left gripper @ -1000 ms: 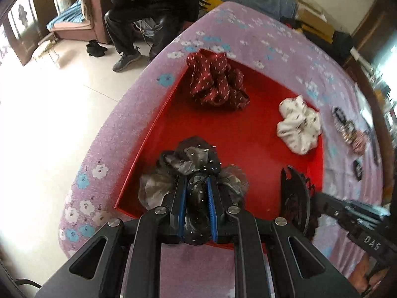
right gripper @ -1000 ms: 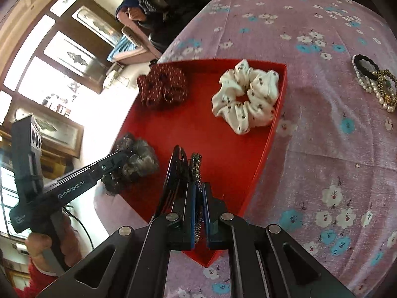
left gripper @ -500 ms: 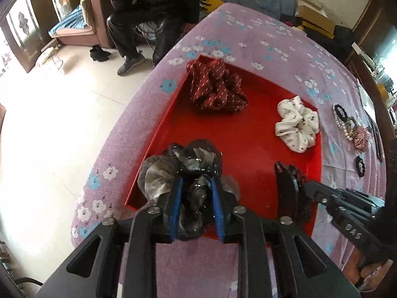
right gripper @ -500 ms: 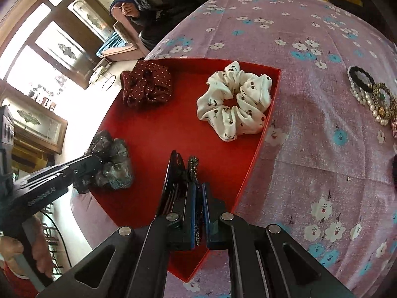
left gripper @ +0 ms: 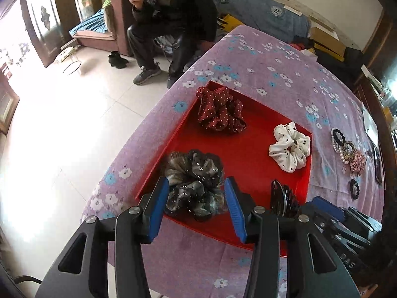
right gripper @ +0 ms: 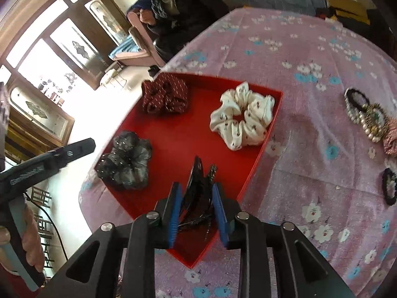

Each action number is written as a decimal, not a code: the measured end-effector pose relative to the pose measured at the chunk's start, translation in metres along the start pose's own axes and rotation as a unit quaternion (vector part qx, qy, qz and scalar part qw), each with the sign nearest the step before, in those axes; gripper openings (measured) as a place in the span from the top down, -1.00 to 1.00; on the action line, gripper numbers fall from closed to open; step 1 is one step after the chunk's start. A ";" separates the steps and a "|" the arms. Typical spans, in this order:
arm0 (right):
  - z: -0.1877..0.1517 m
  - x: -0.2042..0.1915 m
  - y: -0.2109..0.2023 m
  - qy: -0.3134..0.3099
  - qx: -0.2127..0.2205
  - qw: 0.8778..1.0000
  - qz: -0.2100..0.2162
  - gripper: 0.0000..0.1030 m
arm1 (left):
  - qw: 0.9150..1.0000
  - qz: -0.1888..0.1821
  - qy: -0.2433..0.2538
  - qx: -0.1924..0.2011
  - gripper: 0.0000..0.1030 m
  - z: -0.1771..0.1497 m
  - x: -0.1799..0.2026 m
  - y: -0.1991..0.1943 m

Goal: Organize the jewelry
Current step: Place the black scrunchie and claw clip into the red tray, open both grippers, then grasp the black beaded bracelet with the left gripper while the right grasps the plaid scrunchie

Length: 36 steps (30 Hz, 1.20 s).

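Observation:
A red tray (left gripper: 248,154) lies on the flowered purple cloth. It holds a dark red dotted scrunchie (left gripper: 219,110), a white scrunchie (left gripper: 290,149), a grey-black scrunchie (left gripper: 193,171) and a black claw clip (left gripper: 281,196). My left gripper (left gripper: 196,182) hovers over the grey-black scrunchie, its jaws opening, and the pads stand clear of the fabric on both sides. My right gripper (right gripper: 196,187) is over the tray's near corner, jaws opening. The claw clip (right gripper: 196,171) rests in the tray (right gripper: 178,136) between the pads, which no longer press on it.
Loose pearl bracelets and hair ties (right gripper: 367,116) lie on the cloth right of the tray, with a black hair tie (right gripper: 389,186) nearer me. The table edge drops to a tiled floor on the left. A person (left gripper: 171,12) sits on a sofa beyond the far edge.
Both grippers have risen and opened. The left one let go of the grey-black scrunchie and the right one let go of the claw clip. Both things stay in the tray.

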State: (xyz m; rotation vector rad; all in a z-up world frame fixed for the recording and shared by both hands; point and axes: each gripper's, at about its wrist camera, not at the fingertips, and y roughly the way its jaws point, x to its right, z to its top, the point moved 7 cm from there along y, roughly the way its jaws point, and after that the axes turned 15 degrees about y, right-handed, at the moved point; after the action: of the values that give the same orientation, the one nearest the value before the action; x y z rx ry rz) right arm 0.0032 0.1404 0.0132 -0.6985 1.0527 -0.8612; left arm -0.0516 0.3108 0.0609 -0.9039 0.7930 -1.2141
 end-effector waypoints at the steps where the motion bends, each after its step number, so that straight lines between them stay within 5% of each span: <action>1: 0.000 0.001 -0.004 0.000 0.004 1.000 0.001 0.39 | 1.000 -0.001 -0.003 0.000 0.12 -0.001 0.002 -0.001; 8: -0.003 0.031 -0.033 0.017 0.025 1.000 0.004 0.28 | 1.000 -0.005 -0.004 0.006 0.09 0.001 0.035 -0.009; 22: -0.011 0.160 -0.087 0.101 0.062 0.992 -0.033 0.11 | 0.997 -0.013 0.068 0.020 -0.02 0.009 0.139 -0.024; 33: -0.003 0.263 -0.125 0.159 0.102 0.979 -0.081 0.11 | 0.993 -0.027 0.112 0.011 -0.04 0.020 0.207 -0.005; 36: 0.003 0.287 -0.138 0.182 0.130 0.970 -0.091 -0.03 | 0.993 -0.036 0.108 0.007 -0.04 0.029 0.218 0.003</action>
State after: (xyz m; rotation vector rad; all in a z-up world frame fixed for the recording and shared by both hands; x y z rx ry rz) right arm 0.0394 -0.1755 0.0016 -0.4255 1.1832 -1.2960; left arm 0.0145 0.1016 0.0637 -0.8034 0.9300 -1.3951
